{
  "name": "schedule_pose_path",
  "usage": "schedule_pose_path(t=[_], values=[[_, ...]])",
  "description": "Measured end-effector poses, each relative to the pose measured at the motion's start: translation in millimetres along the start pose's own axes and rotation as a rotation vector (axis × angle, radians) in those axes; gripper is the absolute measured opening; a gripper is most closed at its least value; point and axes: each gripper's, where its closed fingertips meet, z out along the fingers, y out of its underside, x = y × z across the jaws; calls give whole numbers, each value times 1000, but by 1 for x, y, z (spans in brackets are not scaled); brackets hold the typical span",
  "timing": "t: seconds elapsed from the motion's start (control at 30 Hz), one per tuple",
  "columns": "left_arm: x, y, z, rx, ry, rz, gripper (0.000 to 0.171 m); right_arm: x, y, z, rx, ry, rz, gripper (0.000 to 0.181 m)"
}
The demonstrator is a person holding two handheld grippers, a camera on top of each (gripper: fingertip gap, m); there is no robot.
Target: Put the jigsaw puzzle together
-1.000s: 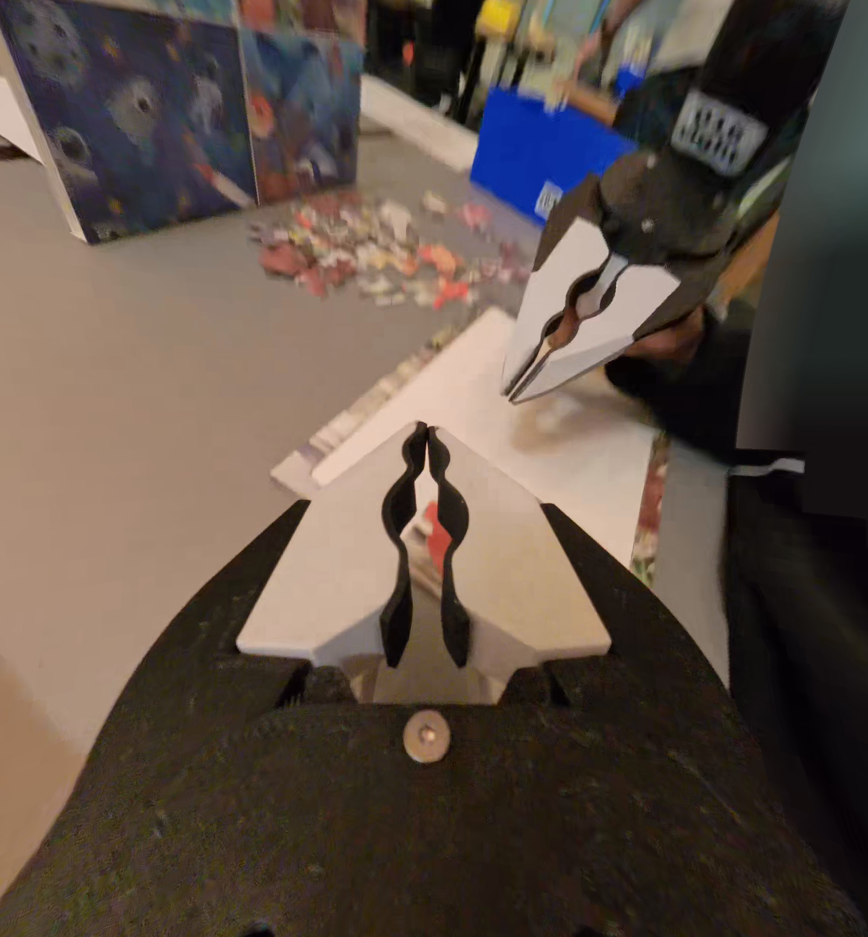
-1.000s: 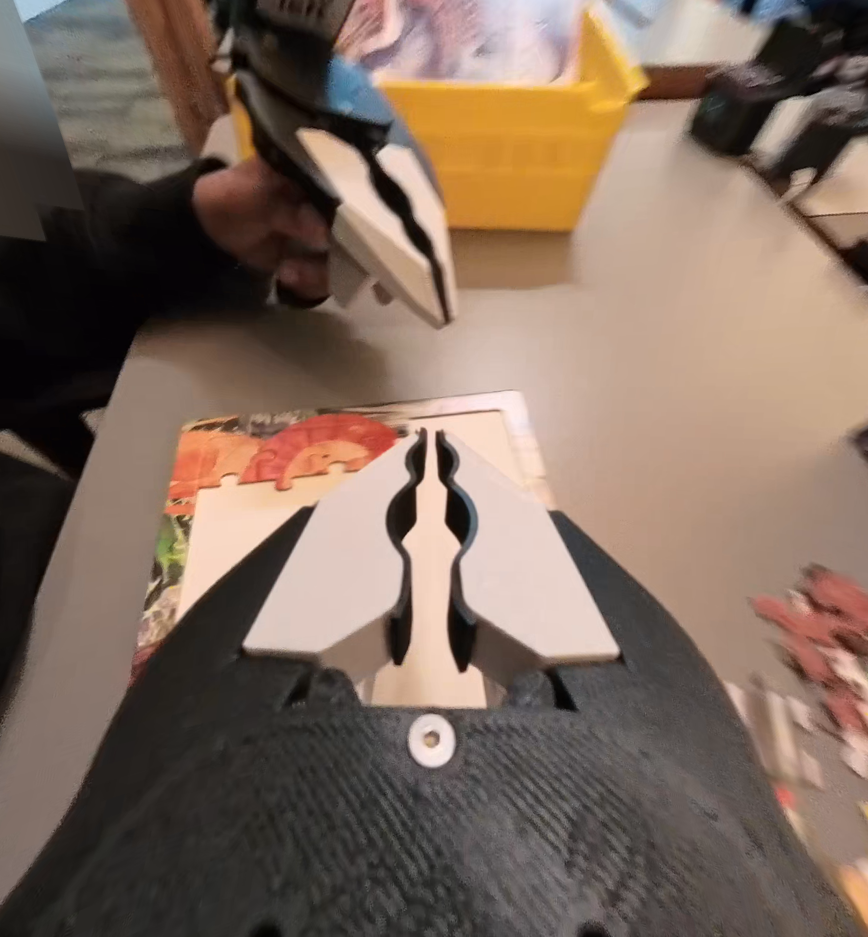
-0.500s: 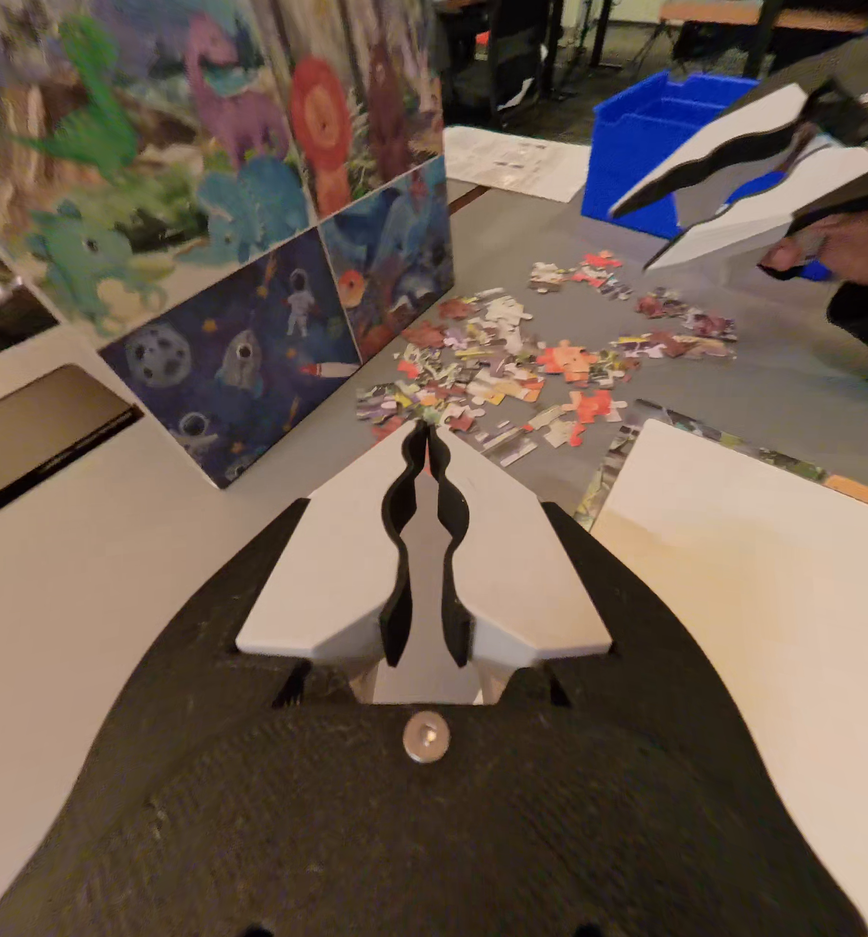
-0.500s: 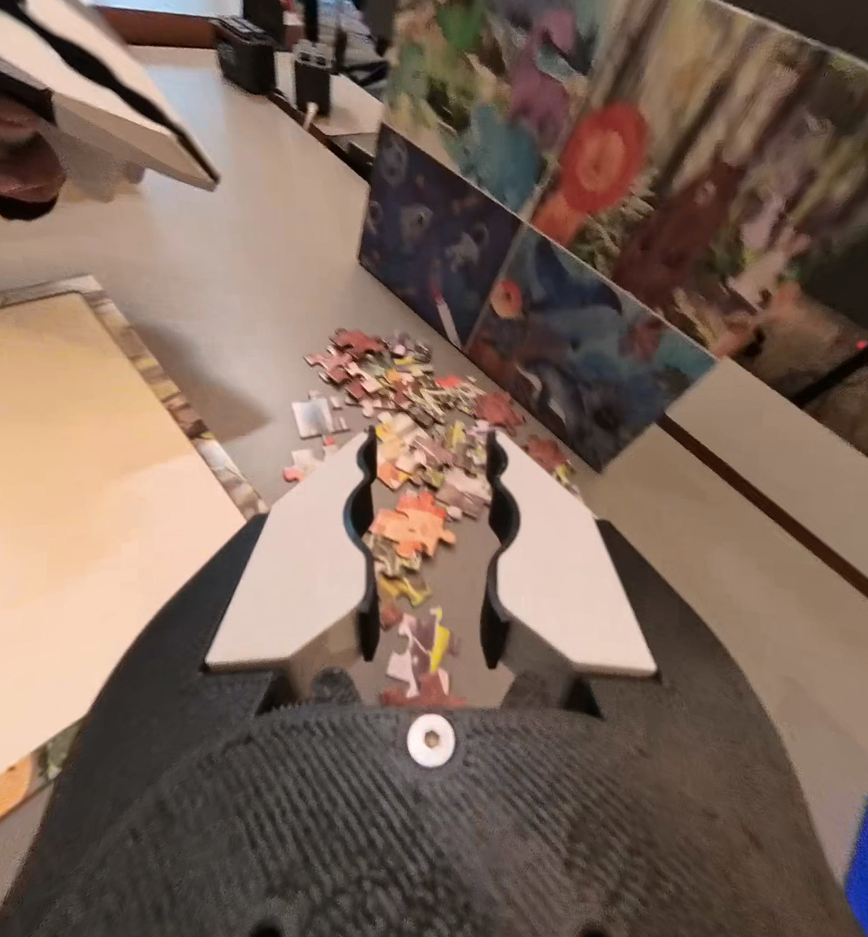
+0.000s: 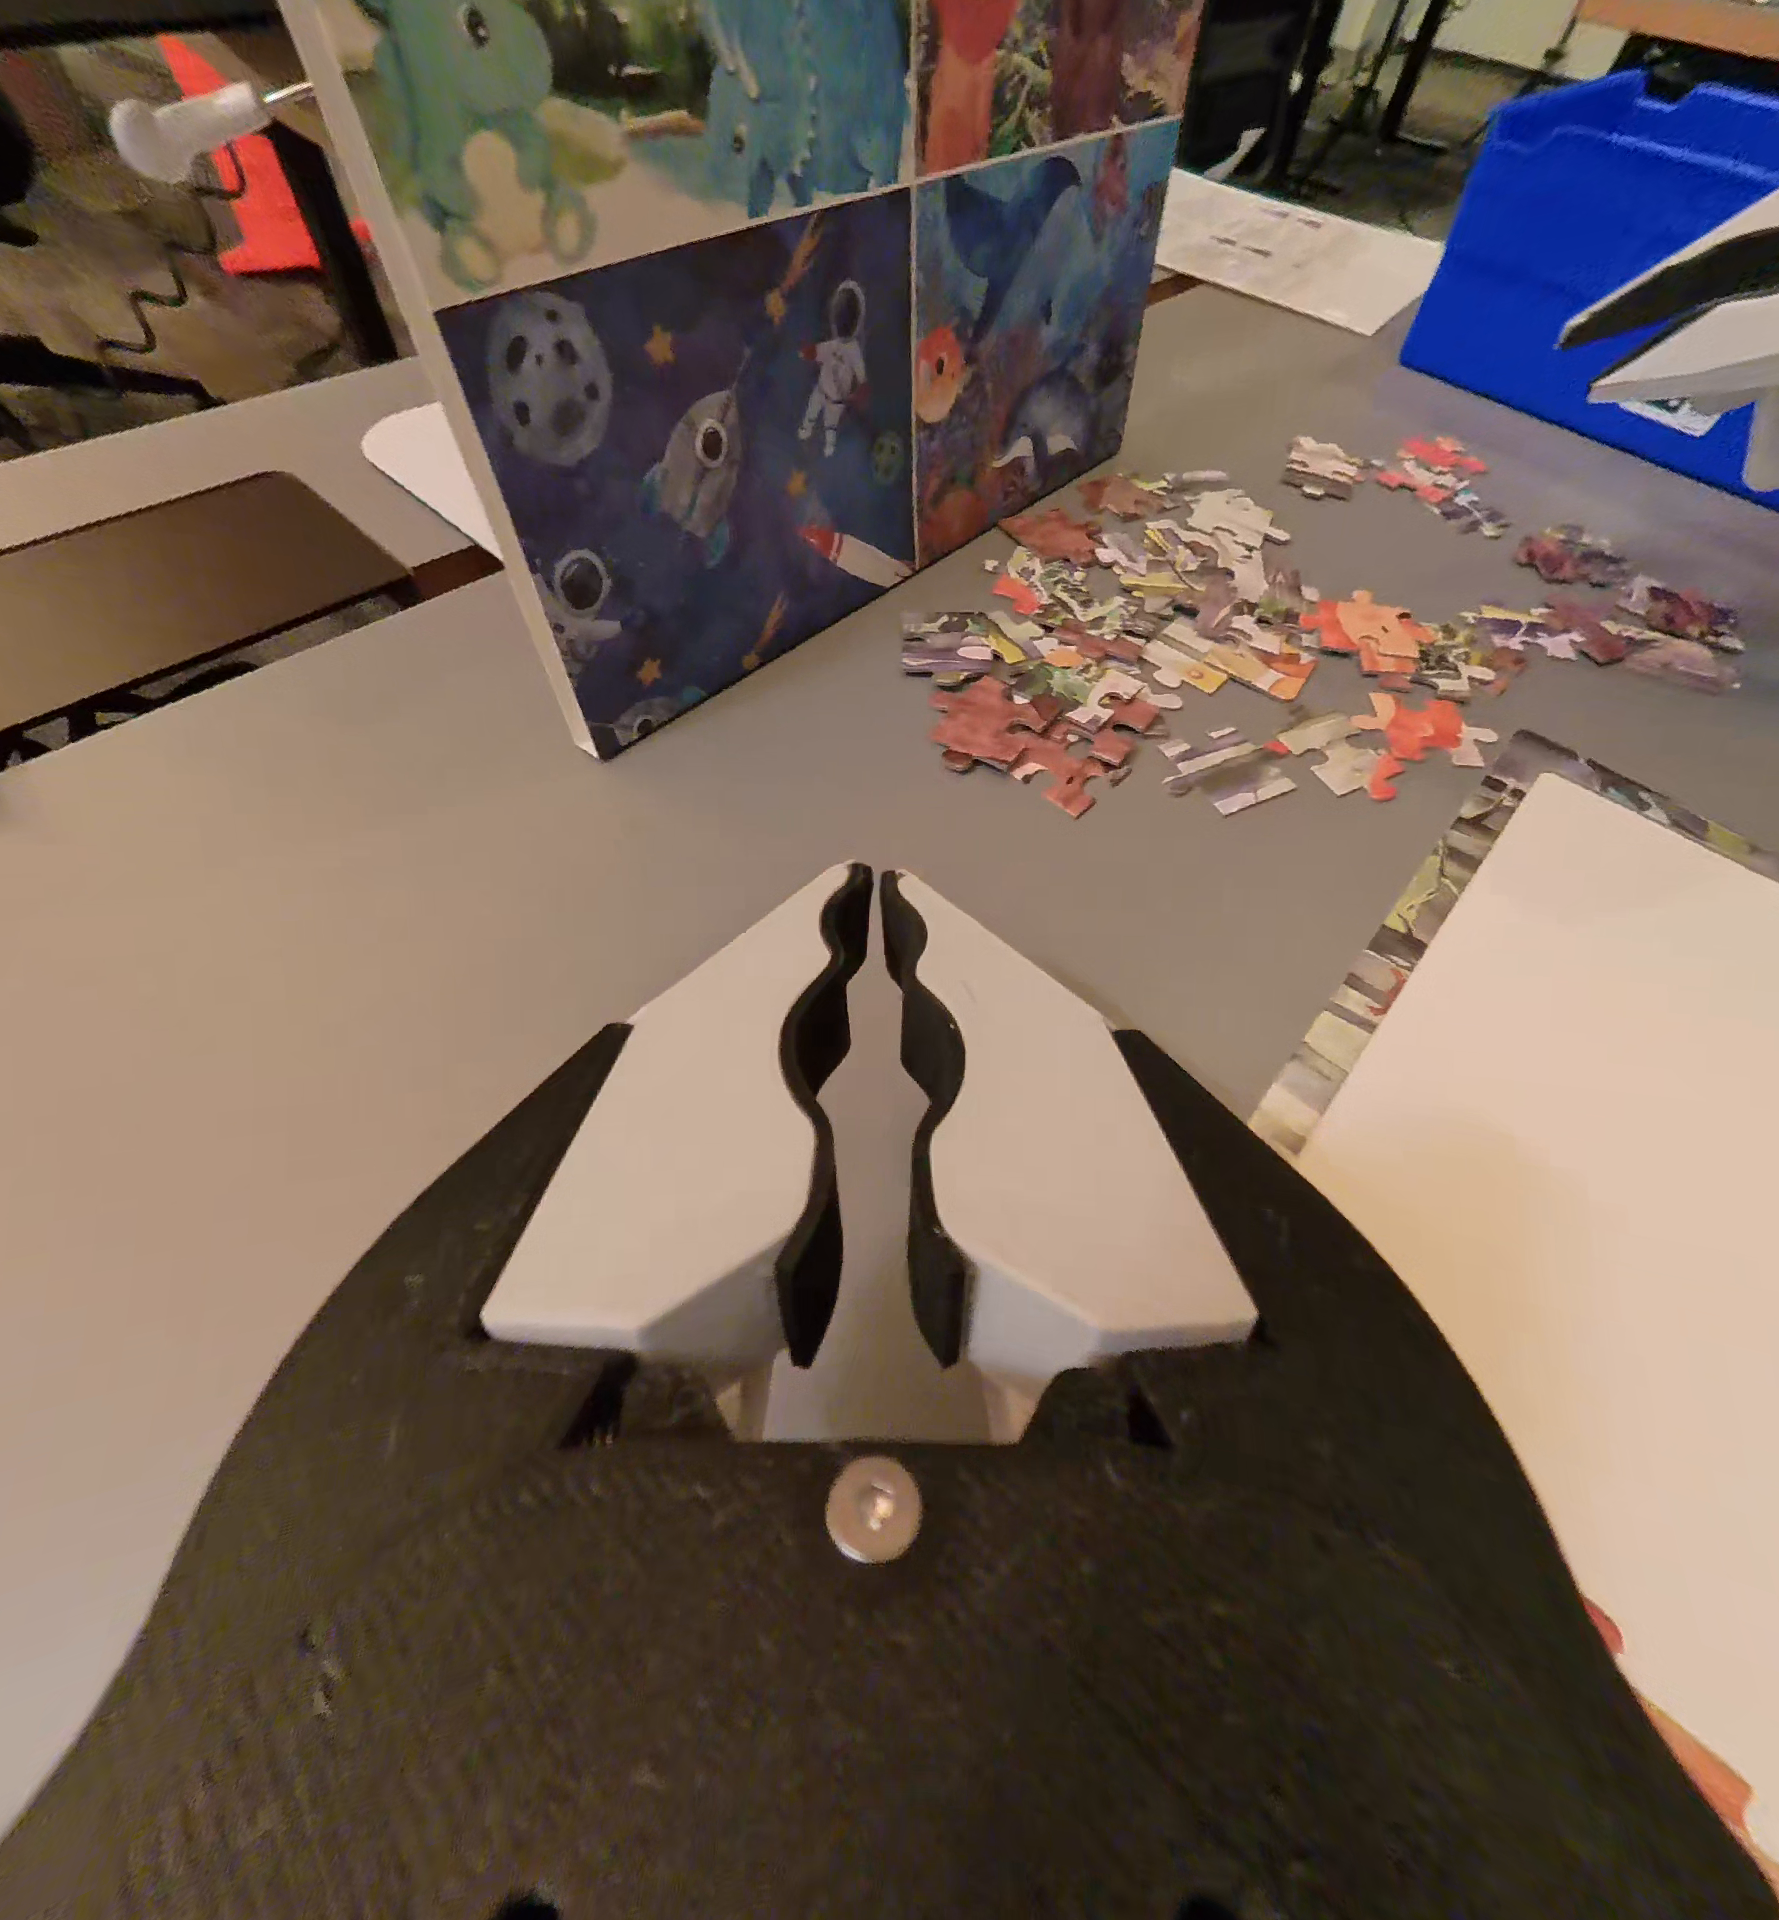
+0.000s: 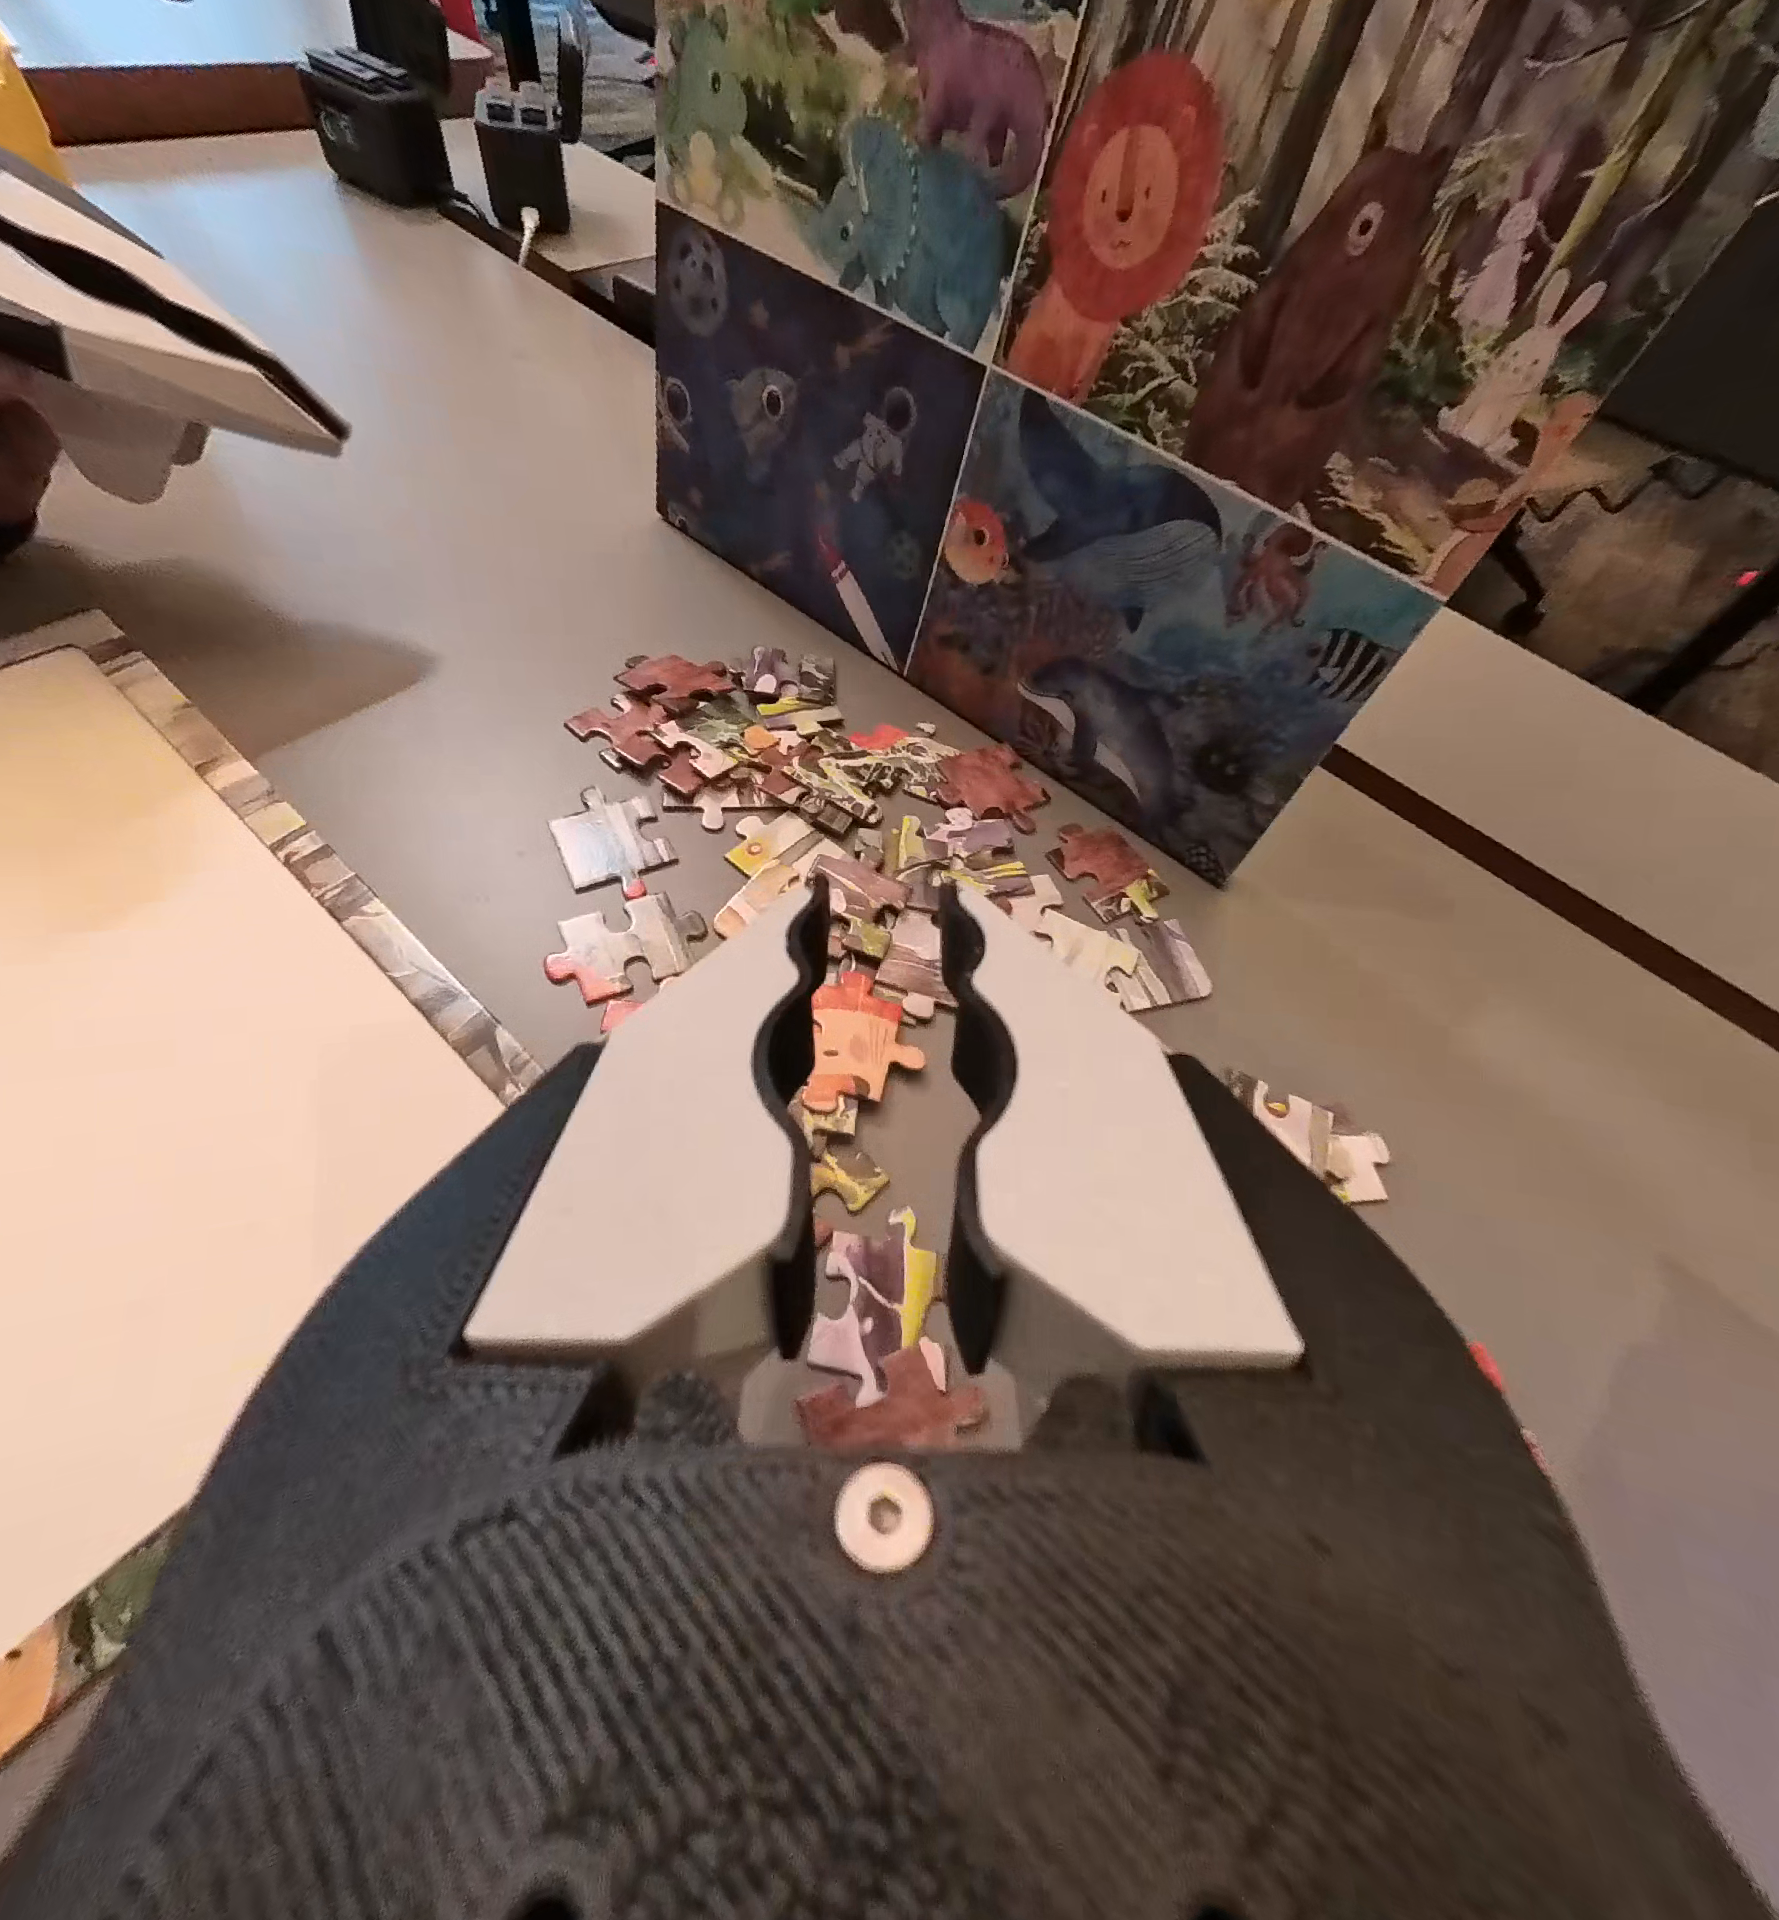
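Right wrist view: your right hand-held gripper (image 6: 880, 899) hangs open over the loose puzzle pieces (image 6: 843, 790) at 12 o'clock; your left hand-held gripper (image 5: 867, 878) is closed, empty.

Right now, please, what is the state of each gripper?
Left gripper: closed, holding nothing.
Right gripper: open, empty, above the loose puzzle pieces.

Each camera sits behind its own gripper, looking forward and down along the fingers over the table (image 5: 241, 987). The left wrist view stands back from the pieces (image 5: 1228, 644), which lie ahead to its right. The right wrist view hangs close above them (image 6: 812, 769). Both views share the pieces, the picture board (image 5: 760, 447) (image 6: 1072, 468) and the tray (image 5: 1591, 1143) (image 6: 137, 987).
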Motion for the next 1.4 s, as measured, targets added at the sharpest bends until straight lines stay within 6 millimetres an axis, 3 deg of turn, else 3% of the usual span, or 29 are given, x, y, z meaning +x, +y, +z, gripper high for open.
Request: schedule_pose_path(t=[0.2, 0.6, 0.77, 0.97, 1.1, 1.4], values=[[-3, 2, 2, -10, -23, 1, 3, 12, 13, 5, -6, 9, 74, 15], [2, 6, 6, -46, -24, 50, 5, 11, 24, 11, -52, 6, 84, 15], [5, 9, 8, -65, -25, 80, 5, 0, 49, 25, -186, -63, 125, 37], [4, 9, 8, -68, -24, 78, 5, -11, 67, 38, -264, -88, 135, 50], [3, 8, 8, -65, -22, 65, 5, -13, 77, 44, -316, -83, 132, 47], [3, 8, 7, -57, -20, 56, 6, -9, 61, 36, -238, -89, 152, 42]])
